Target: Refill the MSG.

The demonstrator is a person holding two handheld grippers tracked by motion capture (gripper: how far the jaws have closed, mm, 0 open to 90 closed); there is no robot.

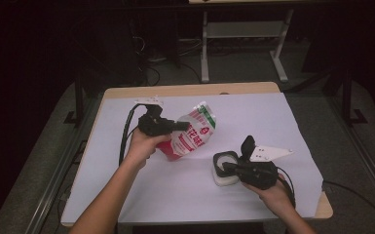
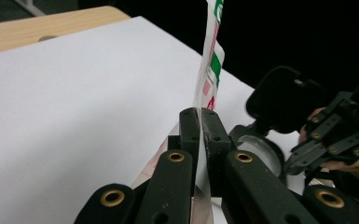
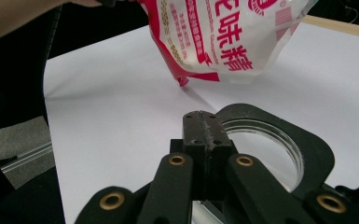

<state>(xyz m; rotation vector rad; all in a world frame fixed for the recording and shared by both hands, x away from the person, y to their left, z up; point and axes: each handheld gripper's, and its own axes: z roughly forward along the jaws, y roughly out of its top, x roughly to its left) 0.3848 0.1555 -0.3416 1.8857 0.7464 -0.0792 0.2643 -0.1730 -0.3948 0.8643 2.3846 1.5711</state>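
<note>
While the left tongs (image 1: 178,126) are pinching the red and white seasoning bag (image 1: 191,137) above the middle of the surface (image 1: 126,195), the right tongs (image 1: 228,167) are clenched on the rim of the open jar (image 1: 225,165) nearer and to the right. Next, I think, the bag needs tipping over the jar's mouth.

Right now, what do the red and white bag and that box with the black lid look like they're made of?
Bag: thin glossy plastic film, likely; it creases and shines. Box: clear or whitish hard plastic body, matte black plastic flip lid, judging by its round see-through opening.
</note>
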